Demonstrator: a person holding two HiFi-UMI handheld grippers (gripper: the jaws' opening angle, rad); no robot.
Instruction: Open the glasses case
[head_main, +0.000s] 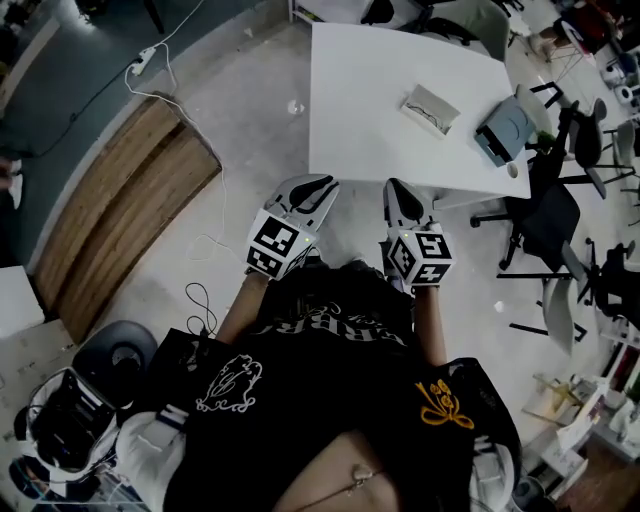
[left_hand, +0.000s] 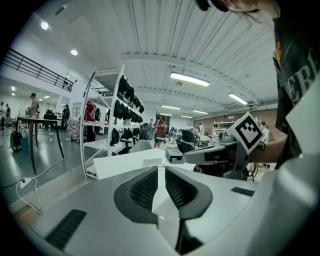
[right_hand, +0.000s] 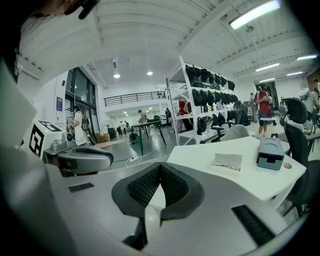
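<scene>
Fingers empty: right gripper (right_hand: 159, 167) shut, left gripper (left_hand: 161, 170) slightly apart; one glasses case (head_main: 430, 108) on table (head_main: 360, 100).

Both grippers hang out in front of the person's chest, side by side, just short of the near edge of the white table (head_main: 380, 60). The left gripper (head_main: 318, 183) noses toward the table's near-left corner, its jaws just a narrow crack apart and nothing between them. The right gripper (head_main: 396, 186) sits just beside it, aimed at that same near edge, jaws closed tip to tip, empty too. Both marker cubes (head_main: 278, 245) face up. The bare forearms (head_main: 432, 325) run straight back, away from the table.
</scene>
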